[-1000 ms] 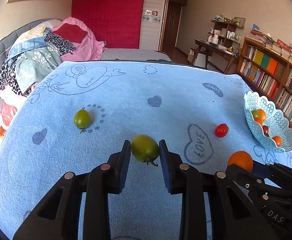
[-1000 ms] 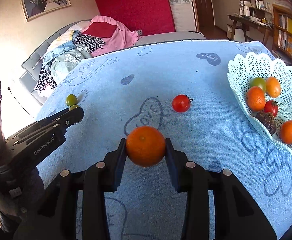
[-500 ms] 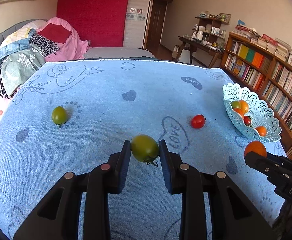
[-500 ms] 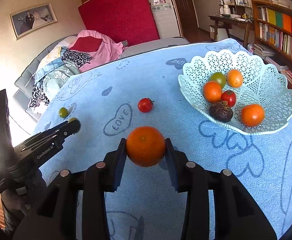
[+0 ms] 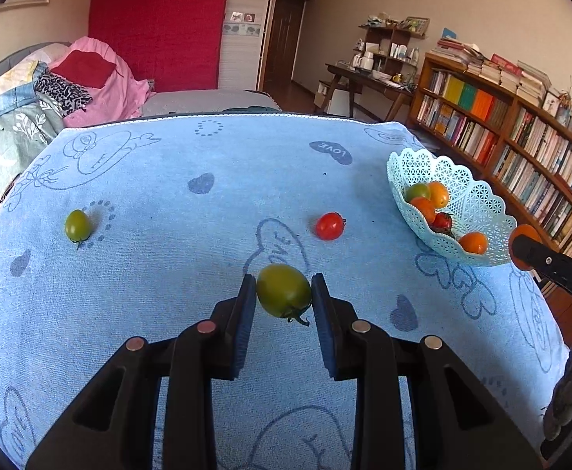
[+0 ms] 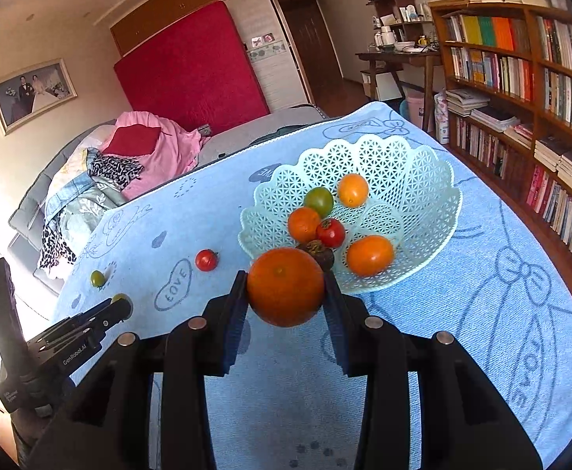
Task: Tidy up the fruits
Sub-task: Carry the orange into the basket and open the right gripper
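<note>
Left wrist view: the left claw (image 5: 284, 293) pinches a green tomato (image 5: 283, 289) between its two pads, stem end turned down, lifted clear of the blue towel (image 5: 168, 274) that covers the worktop. On the towel beyond it lie a red tomato (image 5: 329, 226), near a printed heart outline, and a second green tomato (image 5: 77, 226), well apart to the left. A pale lattice basket (image 5: 478, 203) stands at the right side of the worktop with several orange, red and green fruits inside. At the far right edge the tip of the right claw (image 5: 521, 246) shows with something orange in it, just beside the basket.

Right wrist view: the right claw (image 6: 285, 288) is clamped on an orange (image 6: 285, 286), both pads pressing its sides, held above the towel just in front of the basket's (image 6: 423, 180) near rim. Inside the basket lie three orange fruits, a green tomato, a red tomato and a dark fruit partly hidden behind the held orange. The loose red tomato (image 6: 206, 259) lies left of the basket. A bookshelf (image 6: 521, 78) lines the wall at right.
</note>
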